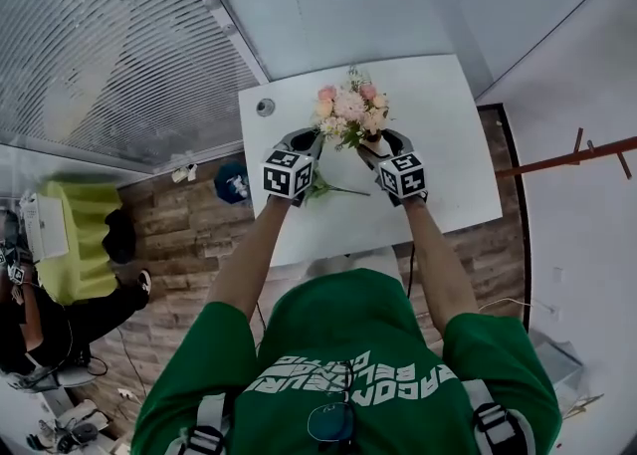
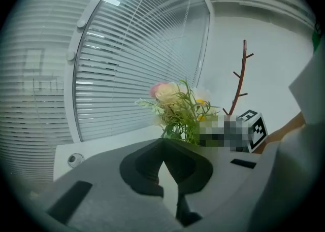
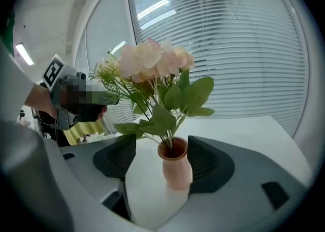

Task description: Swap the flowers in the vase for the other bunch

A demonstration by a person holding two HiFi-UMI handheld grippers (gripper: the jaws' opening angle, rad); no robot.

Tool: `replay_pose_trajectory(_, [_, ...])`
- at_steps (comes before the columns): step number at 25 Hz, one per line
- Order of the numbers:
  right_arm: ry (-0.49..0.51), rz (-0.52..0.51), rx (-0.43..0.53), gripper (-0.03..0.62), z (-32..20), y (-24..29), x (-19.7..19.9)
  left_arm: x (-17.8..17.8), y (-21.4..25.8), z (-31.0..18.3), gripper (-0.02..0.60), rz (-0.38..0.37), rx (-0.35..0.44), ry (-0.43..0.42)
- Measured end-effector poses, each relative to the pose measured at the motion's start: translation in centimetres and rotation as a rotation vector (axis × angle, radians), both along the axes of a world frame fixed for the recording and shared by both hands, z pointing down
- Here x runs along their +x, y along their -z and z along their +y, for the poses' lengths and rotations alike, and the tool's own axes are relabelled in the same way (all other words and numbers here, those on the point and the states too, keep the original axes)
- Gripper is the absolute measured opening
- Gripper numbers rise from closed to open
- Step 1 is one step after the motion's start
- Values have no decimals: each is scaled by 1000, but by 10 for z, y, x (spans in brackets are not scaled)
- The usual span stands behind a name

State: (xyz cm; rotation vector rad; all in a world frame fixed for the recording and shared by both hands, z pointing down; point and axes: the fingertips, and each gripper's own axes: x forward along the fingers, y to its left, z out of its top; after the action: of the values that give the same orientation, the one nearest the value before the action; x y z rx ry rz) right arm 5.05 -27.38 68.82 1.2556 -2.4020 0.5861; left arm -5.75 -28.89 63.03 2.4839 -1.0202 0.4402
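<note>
On the white tabletop (image 1: 448, 164), near its far edge: pink flowers (image 1: 348, 110) upright in a small terracotta vase (image 3: 175, 167). Just this side of them, flat on the tabletop: the other bunch (image 1: 330, 187), green stem pointing right.

Looks like the opening step, with the flowers yet to come out of the vase. As for the right claw (image 3: 162, 150): released, jaws wide on either side of the vase neck, closer on the right-hand pad, no squeeze to be seen. As for the left claw (image 2: 163, 148): clenched on nothing, tips together, aimed at the leaves (image 3: 172, 104) from the other side.

Next, probably: close the right claw on the vase to pin it, open the left, take the stems low under the leaves and lift straight up. Calls for a gentle pull, judging so slim a vase easy to tip.

Around:
- slatted blinds (image 1: 109, 45) behind the tabletop
- wood floor (image 1: 189, 234) to the left, with a seated person (image 1: 40, 329) well apart
- a bare branch-like stand (image 2: 239, 81) by the right wall
- a blue thing (image 1: 233, 182) on the floor
- a round fitting (image 1: 265, 107) in the tabletop's far left corner

In the way: the spreading leaves, crowding the vase mouth and hiding the stems. Also the other bunch, close by the left claw and perhaps easy to drag.
</note>
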Motion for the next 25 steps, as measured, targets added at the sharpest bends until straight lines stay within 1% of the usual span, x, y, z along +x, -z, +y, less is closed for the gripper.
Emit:
replay_pose_trajectory(7, [74,22,46,298,-14,0,-7,15,-4,-9,5,-24,-24,-74])
replay_pose_trajectory(12, [76,30,76,293,-18,0,-9,25,-10,-6,5,-38,-33,-108])
replay_pose_trajectory(14, [75,43,88,262,-19,1,-10,28,-12,-4,5,-44,-36,-123])
replay_pose_trajectory(18, [61,82,113,138,-21,0,-7,34,-11,-1,5,-51,-33,-145])
replay_pose_trajectory(21, [51,118,130,103,-21,0,-6,37,-11,1,5,-49,-33,-152])
replay_pose_trajectory(25, [40,146,141,80,-22,0,-5,37,-10,1,5,-45,-32,-154])
